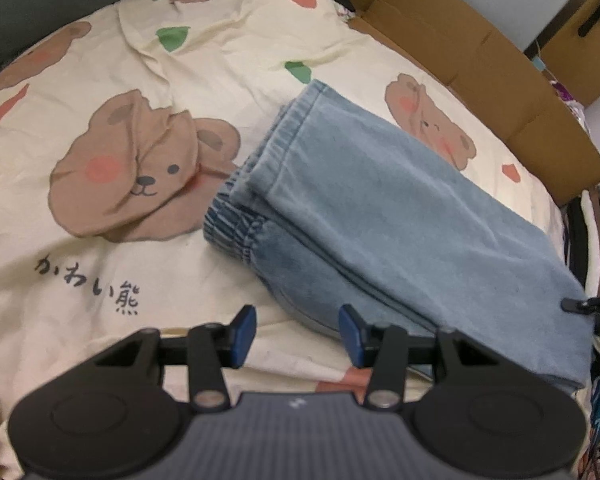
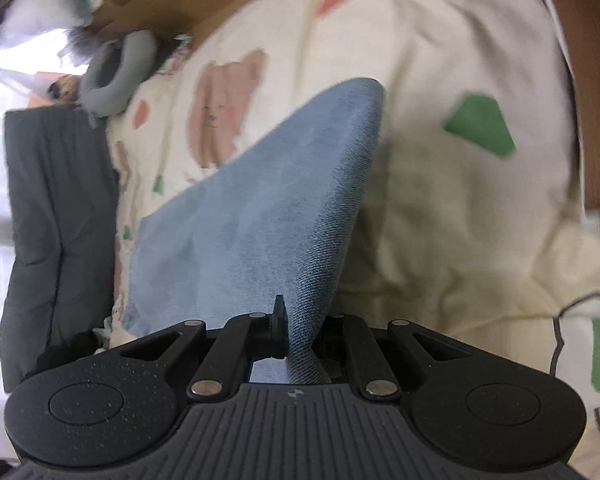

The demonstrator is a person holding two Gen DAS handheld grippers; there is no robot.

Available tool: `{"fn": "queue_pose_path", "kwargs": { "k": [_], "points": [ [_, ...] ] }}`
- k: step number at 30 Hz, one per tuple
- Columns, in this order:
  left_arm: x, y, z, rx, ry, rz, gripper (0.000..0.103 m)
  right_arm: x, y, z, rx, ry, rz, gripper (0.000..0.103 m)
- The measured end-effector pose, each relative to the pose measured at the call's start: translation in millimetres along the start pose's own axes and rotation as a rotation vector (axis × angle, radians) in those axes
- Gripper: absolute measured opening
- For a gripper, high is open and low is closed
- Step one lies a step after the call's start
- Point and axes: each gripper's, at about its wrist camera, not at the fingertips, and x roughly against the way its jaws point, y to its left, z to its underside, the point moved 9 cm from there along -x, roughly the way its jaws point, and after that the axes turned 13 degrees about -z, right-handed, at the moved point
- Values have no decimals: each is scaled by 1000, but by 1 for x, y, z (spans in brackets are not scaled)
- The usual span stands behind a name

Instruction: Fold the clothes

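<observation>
The right gripper [image 2: 296, 332] pinches an edge of the denim trousers [image 1: 400, 216], probably to steady the fold. The left gripper [image 1: 298, 334] hangs wide, empty, the folded trousers lying just ahead on the bear-print sheet [image 1: 100, 280].

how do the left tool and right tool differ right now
The left tool is open, its blue pads apart and holding nothing; the right tool is shut on the denim. The left tool hangs just short of the folded denim lying on the bear-print sheet; the right tool lifts a denim corner so that it rises like a tent. Both are black two-finger tools over the same bed.
</observation>
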Motion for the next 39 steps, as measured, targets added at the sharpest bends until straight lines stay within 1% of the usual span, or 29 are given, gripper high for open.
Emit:
{"fn": "queue_pose_path", "kwargs": {
  "k": [2,3,5,7,12,14,17,21,24,26,27,28,29,30,34,39],
  "points": [
    [2,0,0,-6,-1,-3,48,-4,-13,5,-31,-14,-5,7],
    [3,0,0,-9,-3,-4,48,-6,-20,8,-47,-21,-7,11],
    [6,0,-2,-20,-8,-7,48,-8,-32,13,-74,-35,-15,17],
    [9,1,-4,-28,-13,-11,48,-5,-38,18,-81,-53,-31,20],
    [15,1,-9,-32,-22,-14,48,5,-49,32,-98,-73,-55,33],
    [17,-3,-12,-36,-26,-11,48,8,-52,39,-107,-78,-75,35],
    [20,-9,-14,-43,-32,-4,48,8,-55,51,-108,-66,-84,40],
    [21,-17,-18,-64,-35,8,48,6,-60,65,-116,-52,-89,44],
    [22,-24,-22,-84,-36,19,48,1,-65,78,-118,-28,-71,49],
    [22,-29,-24,-97,-36,26,48,-1,-67,87,-121,-14,-63,48],
    [22,-32,-26,-105,-38,30,48,0,-66,90,-112,-20,-63,38],
    [21,-35,-29,-117,-41,35,48,2,-65,91,-108,-20,-61,31],
    [20,-39,-32,-128,-45,40,48,4,-65,91,-114,-18,-67,17],
    [19,-43,-35,-139,-48,45,48,8,-63,91,-129,-20,-97,13],
    [12,-66,-45,-192,-57,75,48,18,-51,89,-157,-26,-171,12],
    [-2,-101,-44,-283,-50,123,48,22,-47,87,-188,-49,-200,12]
  ]
}}
